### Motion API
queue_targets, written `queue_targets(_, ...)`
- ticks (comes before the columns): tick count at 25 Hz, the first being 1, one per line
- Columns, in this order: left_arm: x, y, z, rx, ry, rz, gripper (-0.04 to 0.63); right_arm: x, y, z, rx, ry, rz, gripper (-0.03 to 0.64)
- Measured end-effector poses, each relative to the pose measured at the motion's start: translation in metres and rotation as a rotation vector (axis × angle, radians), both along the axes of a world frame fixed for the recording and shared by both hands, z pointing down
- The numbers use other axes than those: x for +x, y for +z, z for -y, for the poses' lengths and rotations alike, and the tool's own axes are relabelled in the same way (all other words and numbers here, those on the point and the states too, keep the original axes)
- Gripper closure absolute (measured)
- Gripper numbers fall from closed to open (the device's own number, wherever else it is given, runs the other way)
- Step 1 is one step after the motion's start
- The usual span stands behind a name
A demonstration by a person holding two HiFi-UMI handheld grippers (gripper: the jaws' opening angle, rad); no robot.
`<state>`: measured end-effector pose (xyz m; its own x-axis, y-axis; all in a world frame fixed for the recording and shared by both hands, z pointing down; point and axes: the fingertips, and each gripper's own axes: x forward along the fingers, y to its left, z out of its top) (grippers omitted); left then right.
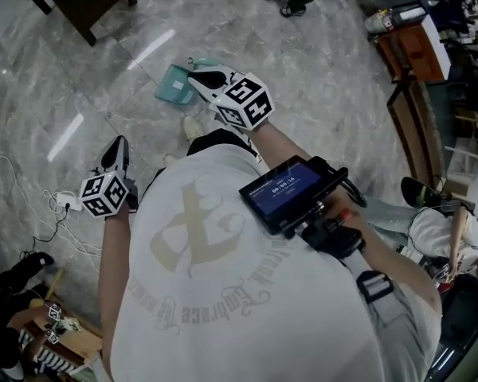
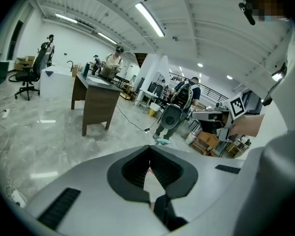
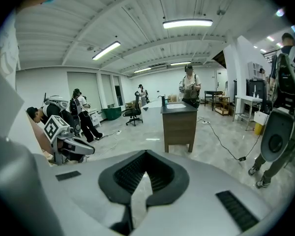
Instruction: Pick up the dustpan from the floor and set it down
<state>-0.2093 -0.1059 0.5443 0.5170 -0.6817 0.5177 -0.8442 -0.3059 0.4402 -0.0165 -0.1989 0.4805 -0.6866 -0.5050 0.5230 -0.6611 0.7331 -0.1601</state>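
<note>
Right tool (image 1: pixel 197 78): jaws fully together with nothing between them, as its own view along the jaws confirms (image 3: pixel 146 153). It is held out ahead of the person, pointing forward and somewhat down.
Left tool (image 1: pixel 118 145): jaws likewise closed on nothing (image 2: pixel 150 149). It is carried low at the person's left side, well apart from the work and evidently idle.
Dustpan (image 1: pixel 174 84): teal, lying on the grey marbled floor (image 1: pixel 319 62), free of both tools.
Dustpan relative to Right tool: in the head view the pan lies just beyond and to the left of the tool's tip, and the two adjoin in the picture. The right gripper view looks out across the room and shows no pan, so the tool probably hangs above it without contact.
Why so held (judgement): a closed, empty tool raised over a pan on the floor suits either a finished set-down or a pause before reaching. Which one cannot be told.
Requirement for any grasp (judgement): the jaws must part and come down to the pan's rim or handle.
</note>
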Motion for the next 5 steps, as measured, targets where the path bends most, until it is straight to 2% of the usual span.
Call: queue_targets(5, -0.0037, 0.0008, 0.0009, 0.0, -0.001, -0.007, 0.583, -0.0011, 0.0001, -0.0018, 0.002, 0.008, 0.0, 0.6)
